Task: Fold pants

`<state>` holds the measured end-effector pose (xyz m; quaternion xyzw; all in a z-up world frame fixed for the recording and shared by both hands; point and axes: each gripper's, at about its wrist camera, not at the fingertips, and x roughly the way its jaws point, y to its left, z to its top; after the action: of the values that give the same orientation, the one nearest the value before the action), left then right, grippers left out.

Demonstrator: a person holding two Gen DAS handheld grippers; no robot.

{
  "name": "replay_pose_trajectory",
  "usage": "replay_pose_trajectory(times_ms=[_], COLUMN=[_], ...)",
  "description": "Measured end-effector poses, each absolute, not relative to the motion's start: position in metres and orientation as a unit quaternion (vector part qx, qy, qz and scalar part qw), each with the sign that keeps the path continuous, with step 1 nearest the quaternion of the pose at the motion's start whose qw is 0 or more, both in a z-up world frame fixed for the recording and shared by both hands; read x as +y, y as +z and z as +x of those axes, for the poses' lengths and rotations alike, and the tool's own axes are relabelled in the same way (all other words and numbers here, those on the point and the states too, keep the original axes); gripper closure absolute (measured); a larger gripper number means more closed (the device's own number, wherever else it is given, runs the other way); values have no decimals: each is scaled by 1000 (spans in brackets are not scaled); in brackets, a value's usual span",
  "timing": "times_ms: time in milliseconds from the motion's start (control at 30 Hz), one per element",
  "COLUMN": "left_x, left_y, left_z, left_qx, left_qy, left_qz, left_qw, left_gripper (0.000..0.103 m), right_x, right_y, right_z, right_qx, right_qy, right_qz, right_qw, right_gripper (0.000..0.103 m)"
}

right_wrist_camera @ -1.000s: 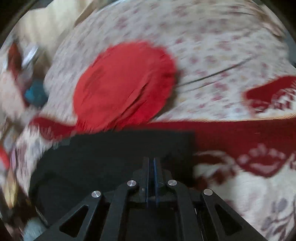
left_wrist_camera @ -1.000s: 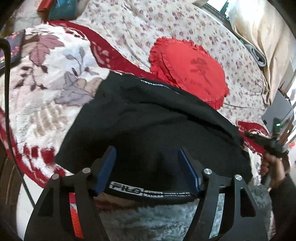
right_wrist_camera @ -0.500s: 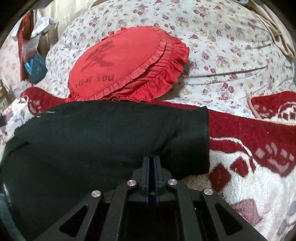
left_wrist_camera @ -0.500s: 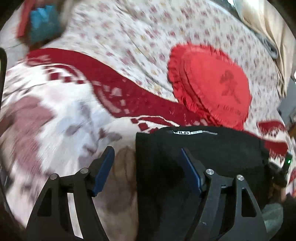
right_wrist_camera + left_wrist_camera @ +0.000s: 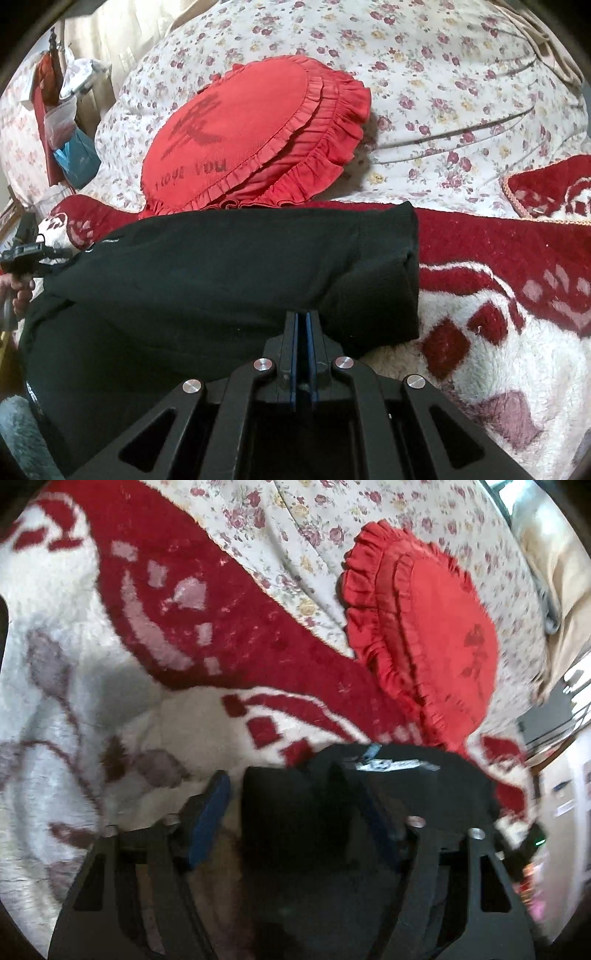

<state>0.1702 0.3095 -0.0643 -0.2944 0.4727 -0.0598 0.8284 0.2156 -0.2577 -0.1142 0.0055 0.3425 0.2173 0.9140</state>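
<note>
The black pants point(image 5: 207, 266) lie folded across a red and white fleece blanket point(image 5: 491, 306) on a bed. My right gripper point(image 5: 300, 319) is shut on the pants' near edge close to their right end. In the left wrist view my left gripper point(image 5: 291, 797) is open; the pants' left end point(image 5: 306, 812) with a white-lettered waistband lies between its blue pads point(image 5: 210, 805). The left gripper also shows in the right wrist view point(image 5: 22, 254), held at the pants' far left.
A round red ruffled cushion point(image 5: 255, 136) lies just beyond the pants on a floral quilt point(image 5: 443, 74). Bags hang at the far left point(image 5: 70, 147). A grey fluffy mat point(image 5: 14, 435) is at the bed's near edge.
The pants' near half has been carried up and away over the far half. My left gripper has swung forward over the blanket, its jaws still open. My right gripper stays shut on the cloth.
</note>
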Motion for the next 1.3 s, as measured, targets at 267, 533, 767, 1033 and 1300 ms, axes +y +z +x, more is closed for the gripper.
replay_pose_trajectory(times_ms=[267, 533, 767, 1033, 1300], left_x=[315, 306, 280, 267, 265], left_y=[-48, 10, 19, 11, 18], left_z=[151, 135, 140, 150, 147], left_qx=[451, 401, 386, 387, 387], left_qy=[-48, -41, 36, 76, 83], left_qz=[-312, -250, -165, -145, -149], left_qw=[835, 880, 907, 908, 906], left_gripper=[96, 97, 97, 97, 97], right_x=[-258, -274, -324, -345, -317], right_y=[-114, -87, -35, -63, -83], right_z=[216, 238, 288, 334, 352], right_qx=[344, 419, 430, 492, 503], right_qy=[218, 245, 205, 200, 230], right_qz=[12, 79, 146, 218, 160], right_qw=[913, 871, 867, 819, 817], right_gripper=[99, 99, 65, 61, 66])
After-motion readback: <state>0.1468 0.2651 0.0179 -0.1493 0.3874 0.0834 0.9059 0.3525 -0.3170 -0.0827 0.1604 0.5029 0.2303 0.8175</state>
